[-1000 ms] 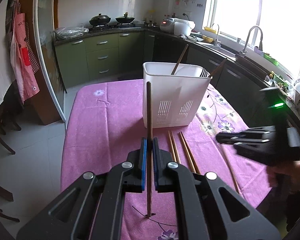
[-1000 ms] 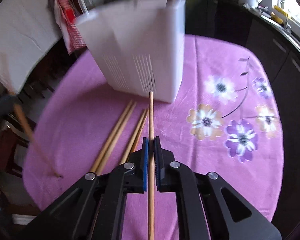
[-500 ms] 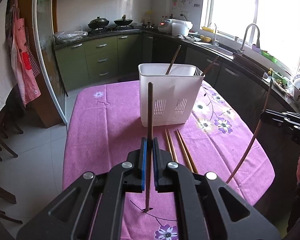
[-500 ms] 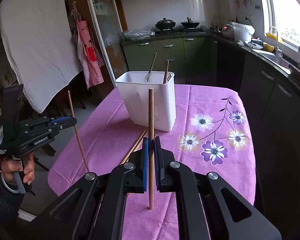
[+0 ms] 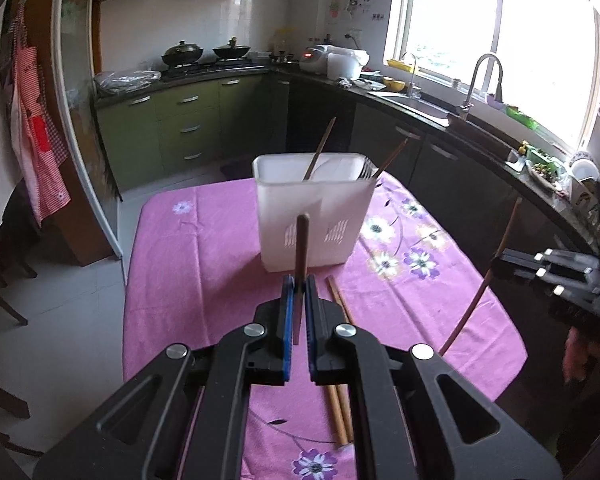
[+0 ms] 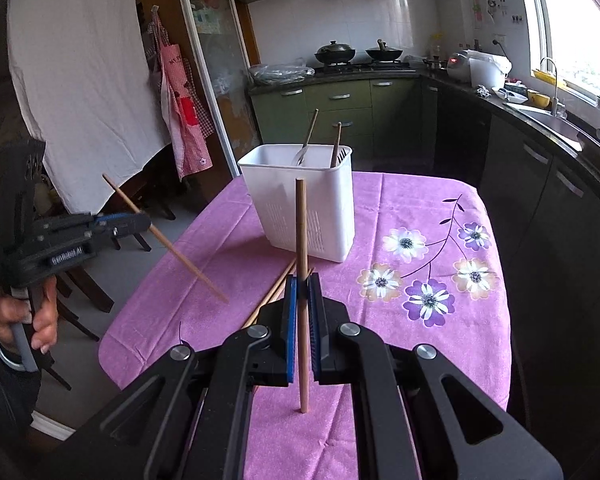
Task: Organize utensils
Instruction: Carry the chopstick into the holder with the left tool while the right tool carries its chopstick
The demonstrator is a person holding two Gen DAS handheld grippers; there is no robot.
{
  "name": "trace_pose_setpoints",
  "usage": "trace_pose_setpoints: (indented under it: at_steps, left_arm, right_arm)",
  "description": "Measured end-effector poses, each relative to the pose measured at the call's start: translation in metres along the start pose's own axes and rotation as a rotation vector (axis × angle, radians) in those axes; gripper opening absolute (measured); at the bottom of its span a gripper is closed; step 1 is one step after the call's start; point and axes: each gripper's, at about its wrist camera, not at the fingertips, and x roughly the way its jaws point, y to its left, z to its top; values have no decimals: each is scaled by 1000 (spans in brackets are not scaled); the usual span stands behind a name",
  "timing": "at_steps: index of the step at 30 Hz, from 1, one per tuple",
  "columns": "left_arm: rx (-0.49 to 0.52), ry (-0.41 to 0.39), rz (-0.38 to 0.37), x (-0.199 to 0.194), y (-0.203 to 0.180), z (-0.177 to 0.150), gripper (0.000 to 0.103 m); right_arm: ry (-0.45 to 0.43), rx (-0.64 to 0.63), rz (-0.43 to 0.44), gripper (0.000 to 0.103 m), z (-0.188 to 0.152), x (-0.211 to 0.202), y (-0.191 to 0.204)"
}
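Observation:
A white slotted utensil holder (image 5: 312,216) (image 6: 304,208) stands on the pink flowered tablecloth, with a fork and two sticks leaning inside. My left gripper (image 5: 299,280) is shut on a dark chopstick (image 5: 301,248) held upright, short of the holder. My right gripper (image 6: 302,280) is shut on a lighter chopstick (image 6: 301,240), also upright. Each gripper appears in the other view, above the table's sides: the right gripper (image 5: 500,262) with its slanted chopstick (image 5: 496,256), the left gripper (image 6: 146,222) with its chopstick (image 6: 168,246). Several loose chopsticks (image 5: 340,408) (image 6: 274,294) lie on the cloth below the grippers.
The table (image 5: 204,264) has its edges close on both sides, with tiled floor and dark chairs (image 6: 84,284) to the left. Kitchen counters, a sink (image 5: 420,100) and cabinets run behind and along the right. A person's hand (image 6: 24,316) grips the left handle.
Both grippers rose and pulled back from the holder, lifting their chopsticks off the cloth. The right gripper swung up the most, early on; the holder now looks smaller in both views.

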Motion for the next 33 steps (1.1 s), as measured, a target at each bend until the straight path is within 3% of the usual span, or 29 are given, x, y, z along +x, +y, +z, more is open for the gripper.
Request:
trace_pose_setpoints:
  at_steps: [9, 18, 25, 33]
  left_arm:
    - [42, -48, -29, -19, -22, 67, 5]
    - [87, -121, 20, -25, -43, 136, 6]
    - [85, -144, 87, -8, -44, 180, 6]
    - [44, -89, 123, 42, -25, 188, 5]
  right_arm:
    - [-5, 13, 21, 6, -1, -1, -12]
    - [-8, 26, 46, 6, -1, 2, -25]
    - [-13, 32, 67, 7, -3, 2, -31]
    - [-12, 39, 83, 7, -3, 1, -36]
